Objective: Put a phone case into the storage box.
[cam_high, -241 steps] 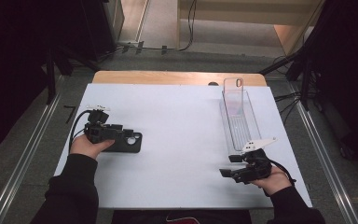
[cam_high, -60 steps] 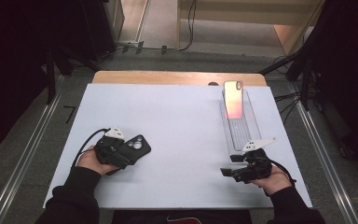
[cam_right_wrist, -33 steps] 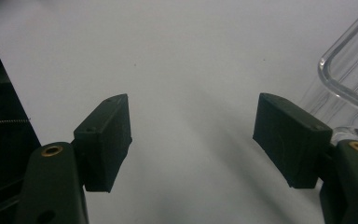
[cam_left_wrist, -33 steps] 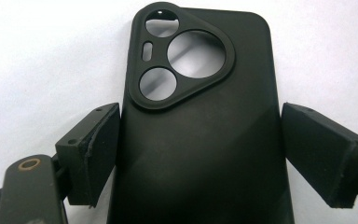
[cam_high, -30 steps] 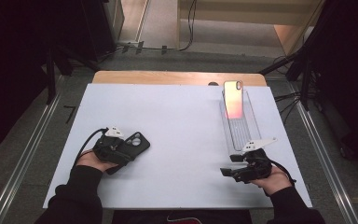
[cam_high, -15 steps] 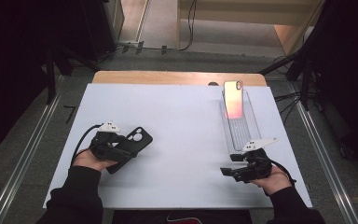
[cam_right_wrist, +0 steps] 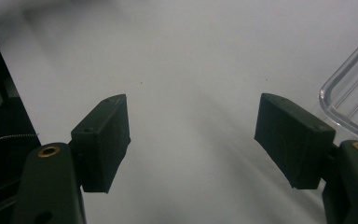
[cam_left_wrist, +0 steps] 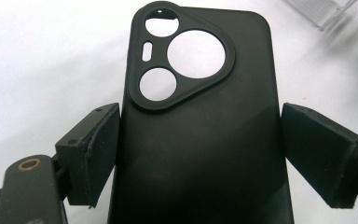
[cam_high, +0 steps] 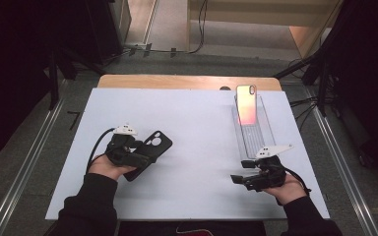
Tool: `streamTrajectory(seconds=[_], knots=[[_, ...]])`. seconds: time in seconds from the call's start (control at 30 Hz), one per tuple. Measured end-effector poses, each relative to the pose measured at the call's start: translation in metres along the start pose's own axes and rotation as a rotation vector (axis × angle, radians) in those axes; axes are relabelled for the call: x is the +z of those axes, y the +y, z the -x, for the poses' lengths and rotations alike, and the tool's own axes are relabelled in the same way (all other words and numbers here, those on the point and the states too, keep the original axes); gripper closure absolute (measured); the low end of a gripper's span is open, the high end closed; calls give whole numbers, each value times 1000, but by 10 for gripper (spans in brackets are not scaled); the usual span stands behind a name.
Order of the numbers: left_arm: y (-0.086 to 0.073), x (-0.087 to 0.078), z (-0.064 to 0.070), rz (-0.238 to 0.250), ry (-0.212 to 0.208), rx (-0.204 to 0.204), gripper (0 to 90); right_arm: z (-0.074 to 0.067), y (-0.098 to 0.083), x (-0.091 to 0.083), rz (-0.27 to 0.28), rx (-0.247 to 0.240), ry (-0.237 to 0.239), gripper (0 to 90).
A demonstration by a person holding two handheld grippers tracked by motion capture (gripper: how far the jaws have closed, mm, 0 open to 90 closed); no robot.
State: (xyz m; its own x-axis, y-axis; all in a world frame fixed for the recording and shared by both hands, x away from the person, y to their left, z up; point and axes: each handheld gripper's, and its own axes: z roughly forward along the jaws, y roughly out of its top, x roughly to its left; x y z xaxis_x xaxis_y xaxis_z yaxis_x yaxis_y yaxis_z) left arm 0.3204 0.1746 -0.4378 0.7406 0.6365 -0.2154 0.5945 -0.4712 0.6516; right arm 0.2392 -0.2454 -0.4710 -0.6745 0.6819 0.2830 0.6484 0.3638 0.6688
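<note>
White table sheet (cam_high: 197, 123) lying under dim surroundings, left gripper (cam_high: 137, 156) at eight o'clock clamping black phone case (cam_high: 150, 150) by its sides, right gripper (cam_high: 241, 178) at four o'clock resting with jaws apart, empty, beside clear tray (cam_high: 256, 135).

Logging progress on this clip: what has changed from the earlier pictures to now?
The left gripper has taken hold of the black phone case, lifting it off the mat and toward the table's middle. A phone now stands in the clear tray. The right gripper stayed put, open.
</note>
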Motion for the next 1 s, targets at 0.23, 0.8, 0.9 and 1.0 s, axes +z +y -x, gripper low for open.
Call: streamTrajectory(seconds=[0.23,0.8,0.9,1.0], knots=[[10,12,12,-2,-20,13,151,-2,2,2,-1,-7,-7,242],[23,28,25,43,-39,29,151,-5,4,5,-12,-8,-15,237],[22,27,27,62,-24,29,151,-8,4,3,-5,-12,-7,237],[23,26,29,97,-17,24,150,-10,5,2,18,-2,0,238]])
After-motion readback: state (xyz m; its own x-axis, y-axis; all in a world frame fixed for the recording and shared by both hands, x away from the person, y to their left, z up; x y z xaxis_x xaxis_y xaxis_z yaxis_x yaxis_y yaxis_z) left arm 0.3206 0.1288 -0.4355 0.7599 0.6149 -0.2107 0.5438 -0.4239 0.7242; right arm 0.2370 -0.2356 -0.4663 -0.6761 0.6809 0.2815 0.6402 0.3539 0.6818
